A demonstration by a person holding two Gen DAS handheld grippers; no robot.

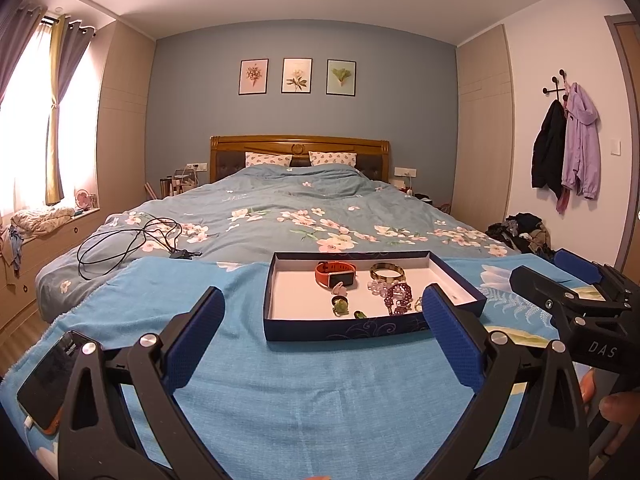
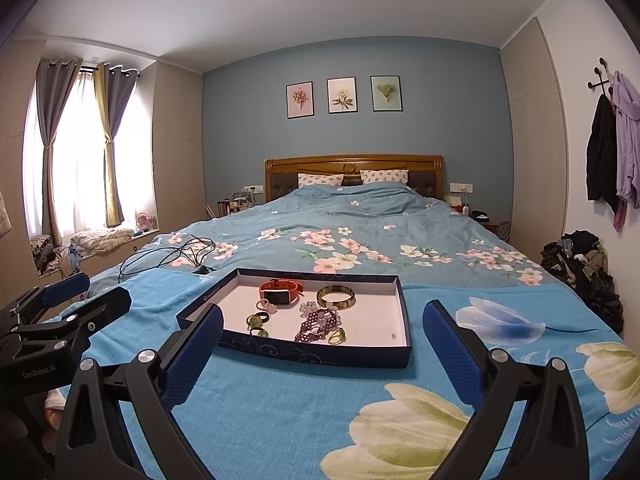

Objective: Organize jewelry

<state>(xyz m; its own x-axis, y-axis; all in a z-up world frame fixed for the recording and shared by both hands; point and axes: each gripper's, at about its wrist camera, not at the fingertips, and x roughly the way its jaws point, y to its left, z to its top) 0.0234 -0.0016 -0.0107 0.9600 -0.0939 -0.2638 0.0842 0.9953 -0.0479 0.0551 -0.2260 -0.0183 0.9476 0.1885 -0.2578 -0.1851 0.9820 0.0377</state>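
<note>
Tray: shallow, dark blue walls, white floor, on a blue towel at the foot of the bed. Centre of the left wrist frame; centre-left of the right wrist frame. Long axis runs left to right across both frames.

Contents, all inside the tray:
- orange watch, far middle
- gold bangle, far right of the watch, apart from it
- purple bead string, heaped nearer, partly behind the left gripper's right finger
- clear beads, touching the purple string
- green rings, near left; exact count unclear
- pale ring, just below the watch

Left gripper: spread wide, empty, low over the towel. The tray lies straight ahead between its fingers.

Right gripper: spread wide, empty. The tray lies ahead and slightly left; its left finger overlaps the tray's near left corner in frame.

Judgement: both stand about equally near; the left is better centred on the tray.

Writing: "DAS" on the right gripper's body, right edge of the left wrist frame; "GenRobot.AI" on the left gripper's body, lower left of the right wrist frame.

Other: phone, lower left, on the towel; black cable on the quilt.
</note>
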